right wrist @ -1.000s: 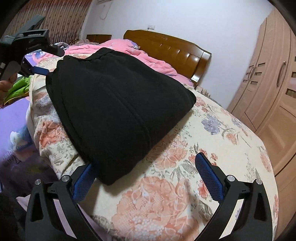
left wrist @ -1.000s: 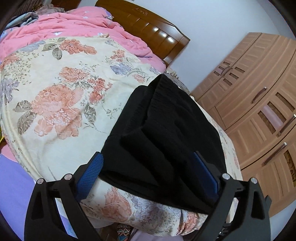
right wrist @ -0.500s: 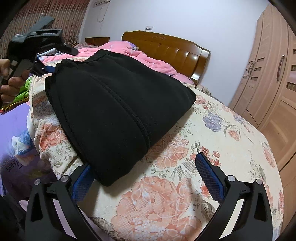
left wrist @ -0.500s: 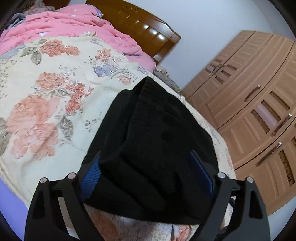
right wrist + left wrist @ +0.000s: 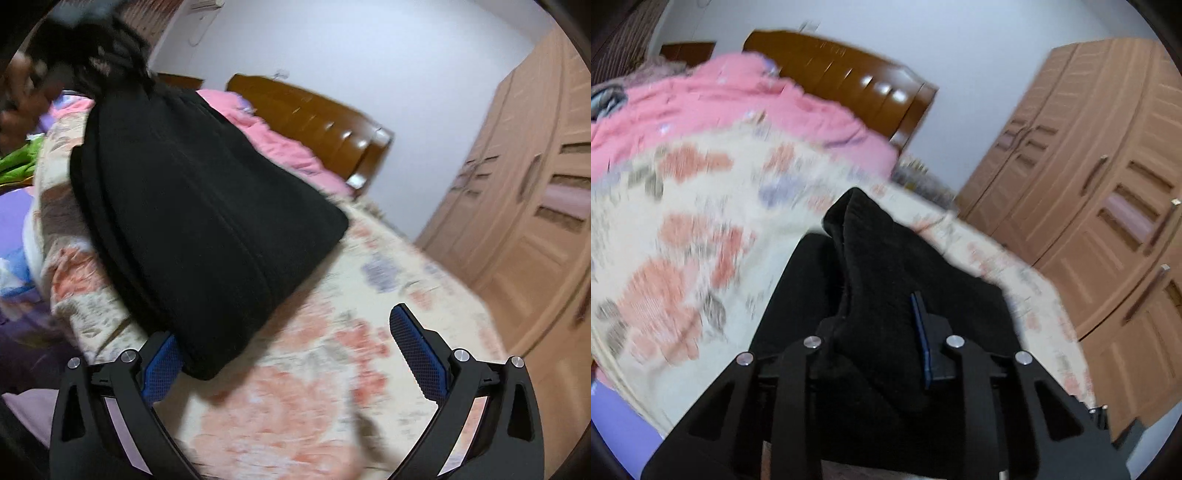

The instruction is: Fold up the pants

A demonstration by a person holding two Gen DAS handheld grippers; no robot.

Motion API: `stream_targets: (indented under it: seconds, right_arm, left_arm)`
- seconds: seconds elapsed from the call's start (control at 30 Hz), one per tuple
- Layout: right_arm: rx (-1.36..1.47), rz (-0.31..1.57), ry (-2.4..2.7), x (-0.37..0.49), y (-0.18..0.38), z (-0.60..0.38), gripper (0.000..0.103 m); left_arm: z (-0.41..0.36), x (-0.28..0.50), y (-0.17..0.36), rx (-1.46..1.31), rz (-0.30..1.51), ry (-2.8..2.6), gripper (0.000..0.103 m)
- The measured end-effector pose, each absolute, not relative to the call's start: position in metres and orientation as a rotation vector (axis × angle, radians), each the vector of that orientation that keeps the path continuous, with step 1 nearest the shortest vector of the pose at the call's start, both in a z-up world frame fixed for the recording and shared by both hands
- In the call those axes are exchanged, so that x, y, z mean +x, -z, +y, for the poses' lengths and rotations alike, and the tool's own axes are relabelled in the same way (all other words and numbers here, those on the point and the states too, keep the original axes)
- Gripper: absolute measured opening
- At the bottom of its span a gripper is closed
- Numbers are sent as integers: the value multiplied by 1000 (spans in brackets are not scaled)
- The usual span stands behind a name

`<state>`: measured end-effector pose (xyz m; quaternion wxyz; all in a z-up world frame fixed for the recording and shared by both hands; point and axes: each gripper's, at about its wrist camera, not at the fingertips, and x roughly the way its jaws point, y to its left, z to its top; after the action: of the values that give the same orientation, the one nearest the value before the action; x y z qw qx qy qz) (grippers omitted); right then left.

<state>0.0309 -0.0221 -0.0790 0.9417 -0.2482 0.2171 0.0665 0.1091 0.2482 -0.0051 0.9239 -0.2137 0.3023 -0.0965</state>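
Pants point(image 5: 207, 221) are spread on the bed point(image 5: 332, 350), pinched at one end by the left gripper point(image 5: 882, 332); the right gripper point(image 5: 295, 354) is wide open, empty. Blurry, but the fold might be pulled crooked

No readable text, label or number anywhere.

A bed point(image 5: 701, 229) with a floral cover and a pink quilt point(image 5: 738, 110) stands against a plain pale wall point(image 5: 960, 55), under a glossy brown wooden headboard point(image 5: 849, 81). A light wooden wardrobe point(image 5: 1108, 203) with panelled doors fills the right side.
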Motion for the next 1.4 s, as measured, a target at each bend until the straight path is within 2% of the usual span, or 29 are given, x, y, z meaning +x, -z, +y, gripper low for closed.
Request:
stream_targets:
  seconds: [0.13,0.27,0.4,0.5,0.53,0.57,0.67,0.8,0.97,1.13,1.27,1.4]
  right_arm:
    - [-489,474,-158,32,78,-24,98]
    - [-478,524,-189,39,88,-26,98]
    - [-463,535,-194,42,89,-29,98]
    - [-429,566,-217,44,88,-32,98]
    - [-424,579,-232,46,88,-34,98]
    - [-409,595,-274,46,85,-38,98]
    - [-331,605,-448,33,75,-51,98]
    - [-130,570,-612,35,49,-73,98]
    - [-107,554,-681,77,25,-48,98]
    - [-181,654,-698,100,39,-8,98]
    - [-177,722,-672,103,68,-9,99]
    - [-182,733,-675,105,66,-9,99]
  left_arm:
    - [258,95,1,-410,618,144,28]
    - [292,108,75,-595,736,124,30]
    - [288,108,68,-544,708,123,32]
    - [285,108,63,-482,708,96,55]
    - [288,104,61,-468,703,60,81]
    - [289,99,58,-457,685,17,93]
    - [301,75,29,-393,577,-111,99]
    - [284,72,-14,-269,526,-43,101]
    - [222,122,-29,-107,607,168,101]
    - [202,181,4,-72,742,123,101]
    - [229,205,57,-152,891,39,101]
    - [235,200,60,-160,882,49,101]
